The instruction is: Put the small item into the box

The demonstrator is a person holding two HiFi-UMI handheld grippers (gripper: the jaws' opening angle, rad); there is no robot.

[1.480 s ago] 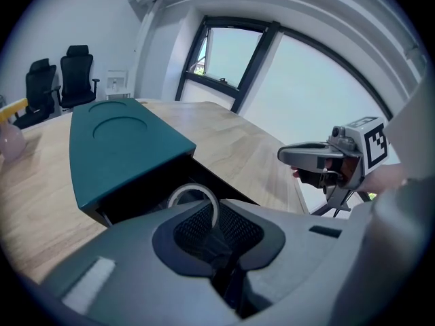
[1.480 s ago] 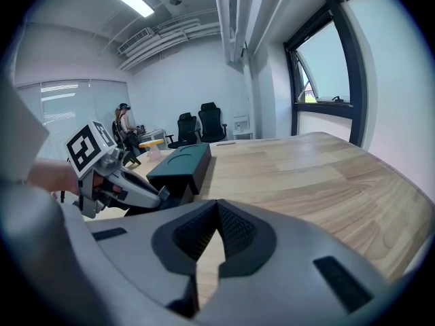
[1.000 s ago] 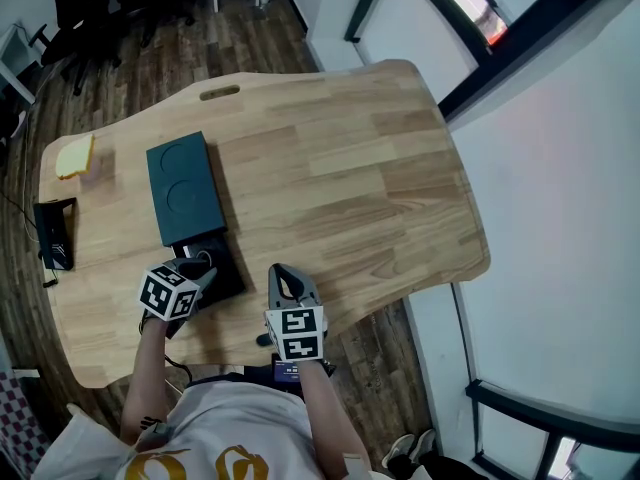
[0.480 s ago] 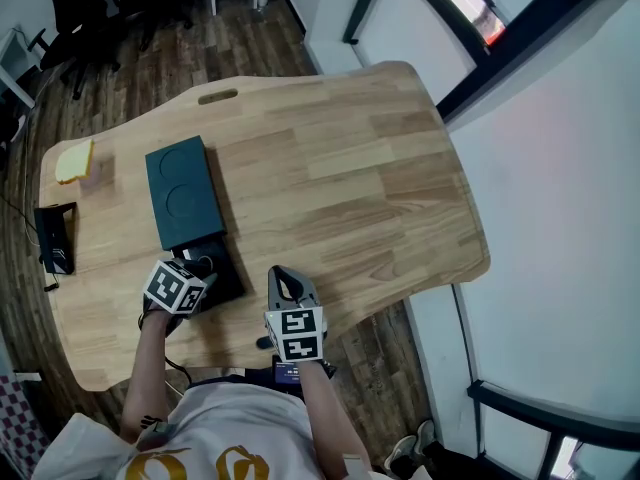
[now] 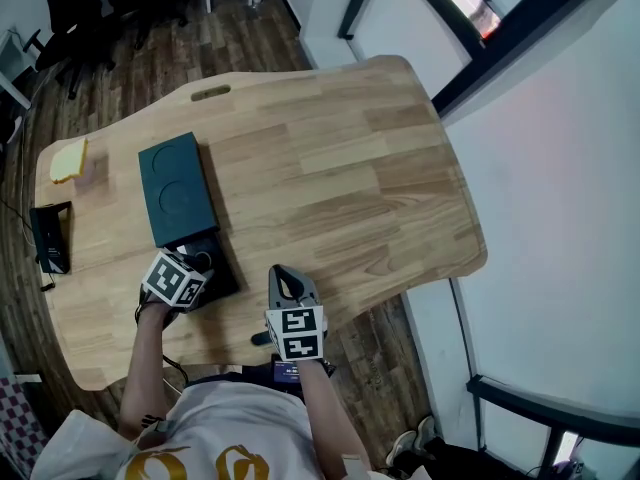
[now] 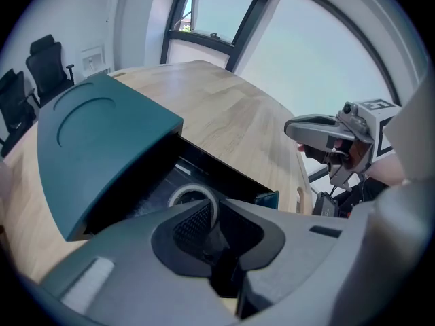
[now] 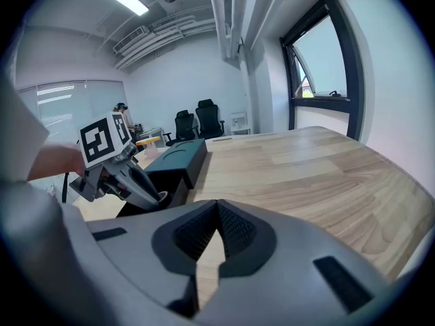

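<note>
A dark teal box (image 5: 175, 188) lies at the table's left with its lid (image 6: 102, 134) slid back, so the black inner tray (image 5: 217, 265) is open at the near end. My left gripper (image 5: 200, 261) reaches into that tray. Its jaws are shut on the wall of a small whitish ring (image 6: 192, 194), which hangs low inside the tray. The right gripper view shows the same ring (image 7: 161, 196) at the left gripper's tip. My right gripper (image 5: 281, 274) hovers near the table's front edge, to the right of the box. It is shut with nothing in it (image 7: 217, 206).
A yellow block (image 5: 68, 159) and a black device (image 5: 49, 238) sit at the table's far left edge. A slot handle (image 5: 210, 93) is cut in the far edge. Bare wood (image 5: 350, 178) stretches right of the box. Office chairs stand beyond the table.
My left gripper has edged forward and down over the open tray with the ring in it. The right gripper has stayed where it was.
</note>
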